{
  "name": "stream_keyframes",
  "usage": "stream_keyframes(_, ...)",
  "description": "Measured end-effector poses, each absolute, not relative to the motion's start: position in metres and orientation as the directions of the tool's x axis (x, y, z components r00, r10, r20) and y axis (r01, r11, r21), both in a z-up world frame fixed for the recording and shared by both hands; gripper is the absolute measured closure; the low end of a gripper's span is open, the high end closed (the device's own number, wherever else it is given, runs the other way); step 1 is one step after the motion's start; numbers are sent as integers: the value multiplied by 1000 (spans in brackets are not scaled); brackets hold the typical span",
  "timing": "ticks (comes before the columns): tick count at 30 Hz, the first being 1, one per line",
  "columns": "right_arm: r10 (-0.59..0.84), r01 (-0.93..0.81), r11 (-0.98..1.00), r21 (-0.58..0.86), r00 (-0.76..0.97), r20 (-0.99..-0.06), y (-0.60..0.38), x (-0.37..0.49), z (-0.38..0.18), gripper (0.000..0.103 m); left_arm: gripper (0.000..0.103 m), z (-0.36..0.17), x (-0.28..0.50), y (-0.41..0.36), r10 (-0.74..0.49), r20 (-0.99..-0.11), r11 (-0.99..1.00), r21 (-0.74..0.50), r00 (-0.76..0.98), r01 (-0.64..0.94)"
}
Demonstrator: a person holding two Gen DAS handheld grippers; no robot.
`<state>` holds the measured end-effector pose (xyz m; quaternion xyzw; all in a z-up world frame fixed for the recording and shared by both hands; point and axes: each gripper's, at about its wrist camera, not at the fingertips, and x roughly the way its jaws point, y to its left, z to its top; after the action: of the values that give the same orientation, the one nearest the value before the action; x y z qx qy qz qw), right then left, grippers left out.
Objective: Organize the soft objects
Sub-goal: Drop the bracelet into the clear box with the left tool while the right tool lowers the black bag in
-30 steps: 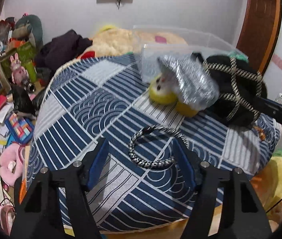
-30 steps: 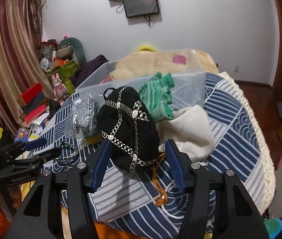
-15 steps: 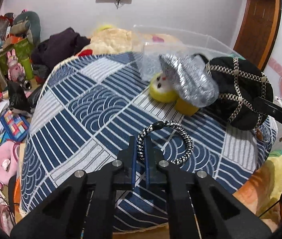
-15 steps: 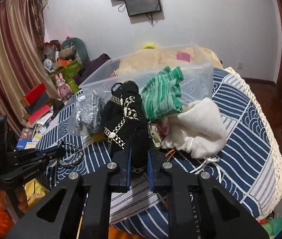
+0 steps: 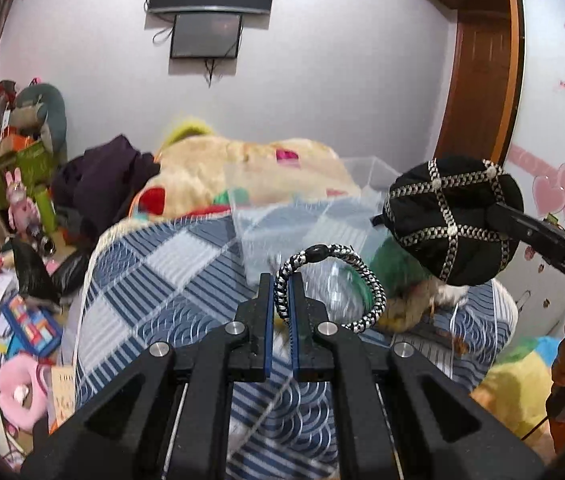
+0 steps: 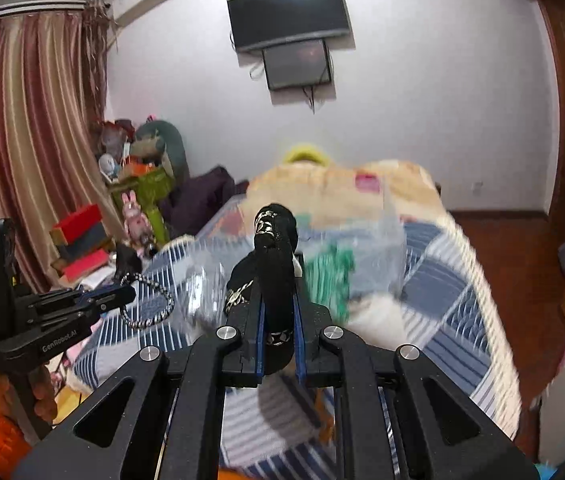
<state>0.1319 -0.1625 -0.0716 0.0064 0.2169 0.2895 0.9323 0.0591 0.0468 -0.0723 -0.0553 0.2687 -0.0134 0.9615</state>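
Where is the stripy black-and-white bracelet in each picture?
Left wrist view: the bracelet is in the middle, pinched by the left gripper, looping off to the right.
Right wrist view: the bracelet is at the left, hanging from the left gripper.
Shared landmark: the black hat held in the right gripper.

A bedroom with pale lilac walls. A dark television is mounted high on the far wall, a smaller dark screen just below it. Striped red and tan curtains hang at the left. A bed with a blue and white patterned cover fills the middle. Dark wooden door at the right; brown wood floor beside the bed.
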Motion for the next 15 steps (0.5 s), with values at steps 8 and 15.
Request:
stream_keyframes(8,526,-525,845,102,784,-328,-153,155,-48,93,97,-49,99,50,-59,-476,994,-106,877,10)
stream_keyframes(15,494,-489,865,113,790,-362,-143,199,-53,93,97,-51,142,55,-45,-501,996,-88,864,1)
